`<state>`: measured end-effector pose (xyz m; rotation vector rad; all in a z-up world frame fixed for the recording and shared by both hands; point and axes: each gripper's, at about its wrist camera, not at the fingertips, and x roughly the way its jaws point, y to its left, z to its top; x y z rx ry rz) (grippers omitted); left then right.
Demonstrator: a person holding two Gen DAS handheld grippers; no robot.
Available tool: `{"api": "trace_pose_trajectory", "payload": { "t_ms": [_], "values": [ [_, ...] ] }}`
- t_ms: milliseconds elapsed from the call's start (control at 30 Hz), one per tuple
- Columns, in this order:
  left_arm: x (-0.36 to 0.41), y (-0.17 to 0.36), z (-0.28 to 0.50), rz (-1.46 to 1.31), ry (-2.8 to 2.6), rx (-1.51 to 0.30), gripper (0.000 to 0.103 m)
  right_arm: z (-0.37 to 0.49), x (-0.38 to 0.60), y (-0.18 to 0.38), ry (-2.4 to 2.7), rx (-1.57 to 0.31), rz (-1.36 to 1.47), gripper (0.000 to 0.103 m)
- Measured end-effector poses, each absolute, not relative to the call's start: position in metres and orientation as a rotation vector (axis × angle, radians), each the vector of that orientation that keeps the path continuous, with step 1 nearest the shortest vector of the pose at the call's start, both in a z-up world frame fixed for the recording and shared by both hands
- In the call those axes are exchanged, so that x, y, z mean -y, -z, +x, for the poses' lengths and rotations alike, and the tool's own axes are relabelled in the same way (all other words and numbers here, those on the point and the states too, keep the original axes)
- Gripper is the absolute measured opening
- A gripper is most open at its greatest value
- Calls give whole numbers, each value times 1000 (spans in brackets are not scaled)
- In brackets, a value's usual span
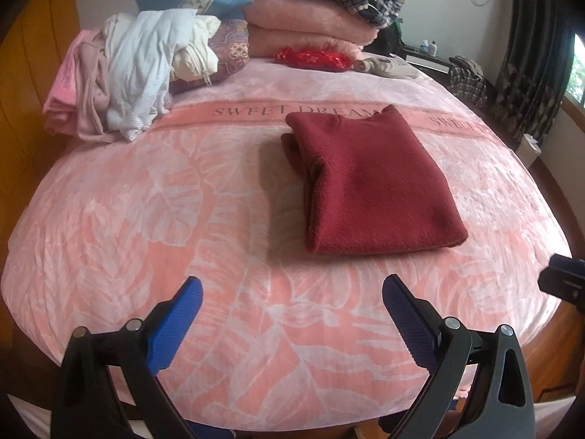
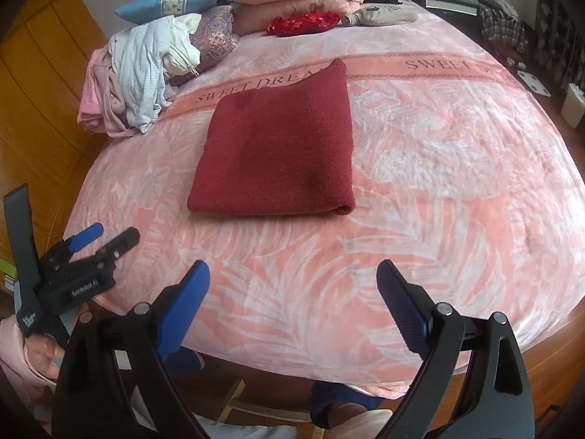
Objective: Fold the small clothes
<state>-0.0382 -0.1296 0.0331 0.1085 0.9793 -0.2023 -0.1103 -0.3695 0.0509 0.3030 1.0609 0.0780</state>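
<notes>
- My left gripper (image 1: 292,292) sits at the bottom of its frame with both blue pads spread wide, holding nothing.
- My right gripper (image 2: 292,285) is likewise wide open and empty, low in its frame, above the near edge of the bed.
- The dark red garment (image 2: 278,150) lies folded into a neat rectangle at the centre of both frames, on the pink blanket (image 2: 420,183), apart from either gripper.
- I judge this fold finished; a good next step is fetching a fresh piece.
- The unfolded pile (image 1: 120,73) waits in the upper left of the frame; I would pinch a single layer there, not the whole heap.
</notes>
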Motion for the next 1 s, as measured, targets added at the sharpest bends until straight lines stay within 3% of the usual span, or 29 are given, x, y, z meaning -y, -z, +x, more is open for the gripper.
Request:
{"api": "trace_pose_trajectory", "payload": {
  "t_ms": [1000],
  "values": [
    [133,-20,-41,127,198,-1020,99,-99,355,-40,-130,-1113,262,92]
  ]
}}
